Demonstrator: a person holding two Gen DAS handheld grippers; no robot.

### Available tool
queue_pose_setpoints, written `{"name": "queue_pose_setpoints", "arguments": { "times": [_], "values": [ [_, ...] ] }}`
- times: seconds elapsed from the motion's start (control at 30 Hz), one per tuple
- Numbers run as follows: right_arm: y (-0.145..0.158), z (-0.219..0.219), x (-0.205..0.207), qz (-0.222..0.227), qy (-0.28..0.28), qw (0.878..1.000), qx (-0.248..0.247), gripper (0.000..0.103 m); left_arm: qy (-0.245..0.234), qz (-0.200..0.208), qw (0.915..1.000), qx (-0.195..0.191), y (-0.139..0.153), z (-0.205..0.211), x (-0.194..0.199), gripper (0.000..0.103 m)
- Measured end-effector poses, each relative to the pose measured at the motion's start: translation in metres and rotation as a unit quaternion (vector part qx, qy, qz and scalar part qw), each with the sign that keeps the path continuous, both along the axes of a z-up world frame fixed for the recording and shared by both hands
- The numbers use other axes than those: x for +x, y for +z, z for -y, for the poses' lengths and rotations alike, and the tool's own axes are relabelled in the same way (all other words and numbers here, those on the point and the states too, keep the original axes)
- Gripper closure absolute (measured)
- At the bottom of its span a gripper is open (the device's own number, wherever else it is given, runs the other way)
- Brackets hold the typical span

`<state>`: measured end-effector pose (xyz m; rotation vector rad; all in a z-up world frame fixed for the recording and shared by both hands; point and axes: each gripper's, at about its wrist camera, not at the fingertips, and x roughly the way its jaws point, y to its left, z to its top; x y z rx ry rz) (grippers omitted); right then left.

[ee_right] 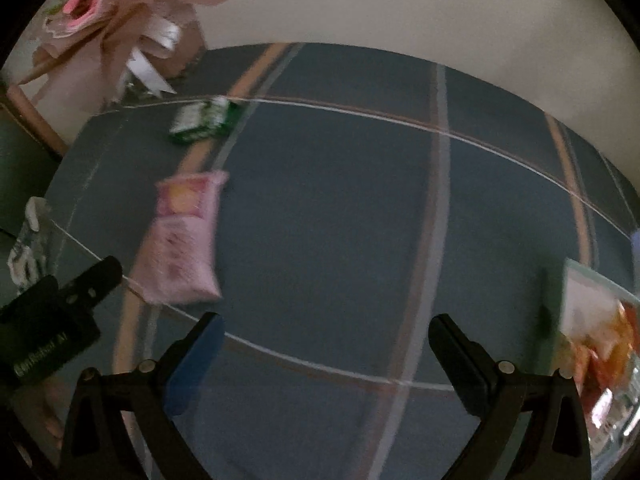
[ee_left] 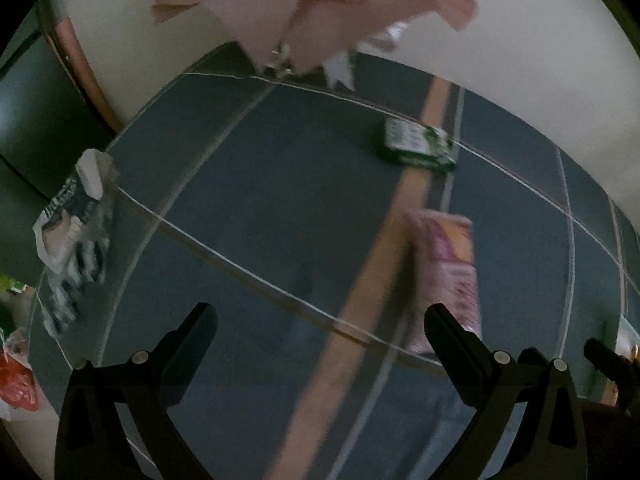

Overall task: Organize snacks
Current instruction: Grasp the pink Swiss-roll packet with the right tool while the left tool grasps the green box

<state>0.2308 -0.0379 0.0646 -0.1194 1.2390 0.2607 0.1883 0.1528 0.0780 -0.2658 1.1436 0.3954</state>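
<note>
A pink snack bag (ee_left: 448, 276) lies flat on a counter (ee_left: 260, 208) spread with a dark blue plaid cloth, both wrist views blurred. In the left view its long axis runs away from the camera, roughly parallel to an orange stripe (ee_left: 352, 320) in the cloth just to its left; which end is the top cannot be told there. In the right view the bag (ee_right: 182, 240) shows its crimped yellow-marked end pointing away from the camera.

The left hand-held gripper (ee_left: 320, 328) hangs above the cloth with its 2 fingers spread wide and nothing between them, the right finger overlapping the pink bag's near end in the picture. The right hand-held gripper (ee_right: 326, 338) is likewise spread wide and empty, well to the right of the pink bag.

Beyond the pink bag, a green and white snack pack (ee_left: 418, 144) lies across the orange stripe. Far left of the bag, a black and white wrapper (ee_left: 72, 240) sits at the counter's edge. A pink paper decoration (ee_left: 304, 4) stands at the far edge.
</note>
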Motion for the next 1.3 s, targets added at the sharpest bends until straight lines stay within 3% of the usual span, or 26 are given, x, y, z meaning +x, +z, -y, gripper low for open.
{"name": "queue_pose_setpoints", "arguments": {
  "times": [0.23, 0.57, 0.8, 1.07, 1.3],
  "values": [
    [-0.003, -0.059, 0.016, 0.003, 0.028, 0.999, 0.029, 0.000, 0.019, 0.000, 0.9997, -0.015, -0.001, -0.059, 0.008, 0.000],
    [-0.039, -0.096, 0.037, 0.000, 0.038, 0.999, -0.032, 0.000, -0.008, -0.011, 0.9997, -0.021, -0.003, -0.083, 0.025, 0.000],
    [-0.040, -0.059, 0.056, 0.015, 0.005, 0.999, -0.050, 0.000, -0.036, -0.003, 0.9990, -0.025, 0.005, -0.070, 0.042, 0.000],
    [-0.036, -0.013, 0.081, 0.029, -0.026, 0.997, -0.069, 0.001, -0.063, 0.009, 0.9961, -0.062, 0.008, -0.042, 0.083, 0.000],
    [-0.035, 0.015, 0.097, 0.030, -0.034, 0.997, -0.066, 0.028, -0.071, 0.028, 0.9926, -0.094, 0.005, -0.026, 0.122, 0.000]
  ]
}}
